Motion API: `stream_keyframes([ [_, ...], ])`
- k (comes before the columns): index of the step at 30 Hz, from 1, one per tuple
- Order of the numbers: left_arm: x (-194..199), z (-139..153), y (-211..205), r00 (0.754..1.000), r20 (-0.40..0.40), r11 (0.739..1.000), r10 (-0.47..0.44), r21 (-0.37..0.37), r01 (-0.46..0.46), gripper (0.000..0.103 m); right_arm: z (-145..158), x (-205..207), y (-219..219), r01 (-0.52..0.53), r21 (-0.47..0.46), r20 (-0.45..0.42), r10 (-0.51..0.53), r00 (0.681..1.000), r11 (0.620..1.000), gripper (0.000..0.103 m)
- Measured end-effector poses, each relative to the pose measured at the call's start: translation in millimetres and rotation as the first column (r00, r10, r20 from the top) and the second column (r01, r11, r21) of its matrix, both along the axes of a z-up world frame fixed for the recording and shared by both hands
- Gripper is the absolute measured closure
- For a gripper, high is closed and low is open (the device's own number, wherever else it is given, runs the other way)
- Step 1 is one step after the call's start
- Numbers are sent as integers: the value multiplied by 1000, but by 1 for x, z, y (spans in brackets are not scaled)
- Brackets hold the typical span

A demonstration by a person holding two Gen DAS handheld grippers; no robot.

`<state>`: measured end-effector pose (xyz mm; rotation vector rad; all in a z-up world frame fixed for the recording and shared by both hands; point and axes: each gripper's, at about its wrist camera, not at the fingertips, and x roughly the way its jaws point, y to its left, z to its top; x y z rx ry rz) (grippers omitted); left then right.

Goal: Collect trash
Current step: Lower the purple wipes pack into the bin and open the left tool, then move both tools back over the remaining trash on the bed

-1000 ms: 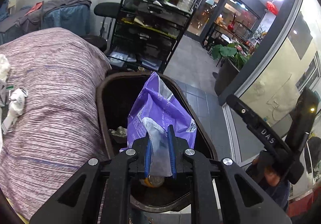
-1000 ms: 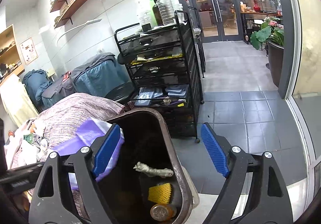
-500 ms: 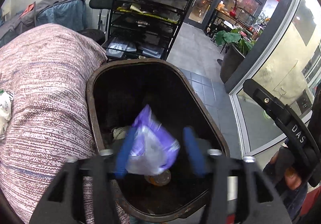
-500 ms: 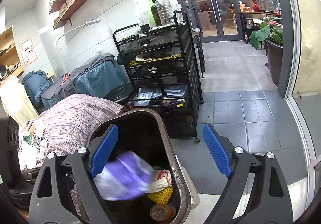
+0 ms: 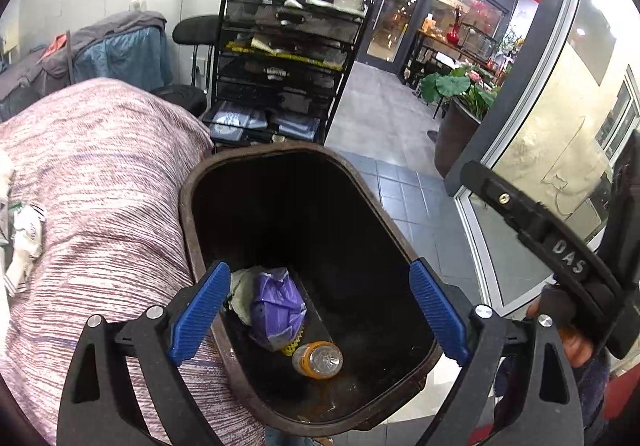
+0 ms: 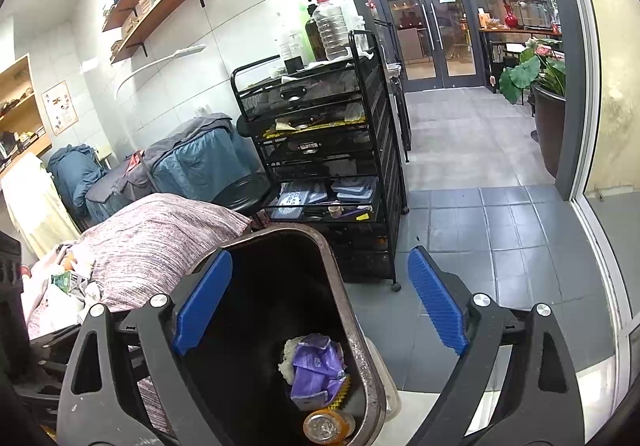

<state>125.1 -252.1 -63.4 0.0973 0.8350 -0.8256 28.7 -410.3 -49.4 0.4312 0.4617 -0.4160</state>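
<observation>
Left wrist view: left gripper point(image 5: 318, 318) jaws just opened wide, nothing between; purple bag point(image 5: 276, 308) lies in bin point(image 5: 192, 214) bottom beside bottle point(image 5: 318, 360). Right gripper point(image 6: 322, 302) spread, empty. Wrappers point(image 5: 24, 230) left on striped cushion point(image 5: 100, 174), still to collect.

The plastic bag point(image 5: 276, 306) lies in the bin point(image 5: 188, 214), beside a bottle point(image 5: 318, 360); the cushion point(image 5: 100, 182) sits left of the bin.
</observation>
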Motion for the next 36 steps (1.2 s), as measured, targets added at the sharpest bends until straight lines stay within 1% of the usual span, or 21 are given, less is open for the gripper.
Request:
stream_keyframes([
  [5, -10, 19, 18, 996, 78, 999, 39, -10, -39, 9, 4, 0, 5, -18, 0, 19, 18, 1000, 1000, 13],
  [8, -13, 29, 34, 992, 109, 997, 68, -30, -65, 7, 5, 4, 10, -38, 2, 19, 38, 999, 999, 13],
  [12, -13, 39, 55, 984, 132, 992, 117, -52, -111, 6, 5, 12, 21, -85, 12, 15, 85, 996, 996, 13],
  [16, -12, 44, 78, 971, 163, 985, 172, -49, -167, 6, 7, 23, 37, -139, 11, 15, 139, 990, 990, 13],
  [22, -1, 44, 120, 952, 158, 965, 261, -49, -256, 6, 12, 43, 70, -247, 4, 11, 247, 969, 969, 13],
  [26, 6, 40, 151, 936, 156, 949, 316, -39, -314, 6, 13, 62, 95, -332, 15, -1, 332, 943, 943, 13],
  [29, 12, 37, 178, 921, 144, 932, 362, -39, -360, 6, 14, 76, 120, -409, 5, -13, 409, 913, 913, 13],
  [33, 20, 32, 215, 891, 133, 900, 434, -29, -434, 6, 13, 99, 151, -516, 27, -37, 517, 855, 856, 13],
  [36, 27, 28, 247, 866, 115, 872, 487, -19, -488, 6, 15, 113, 174, -579, 26, -57, 580, 813, 815, 13],
])
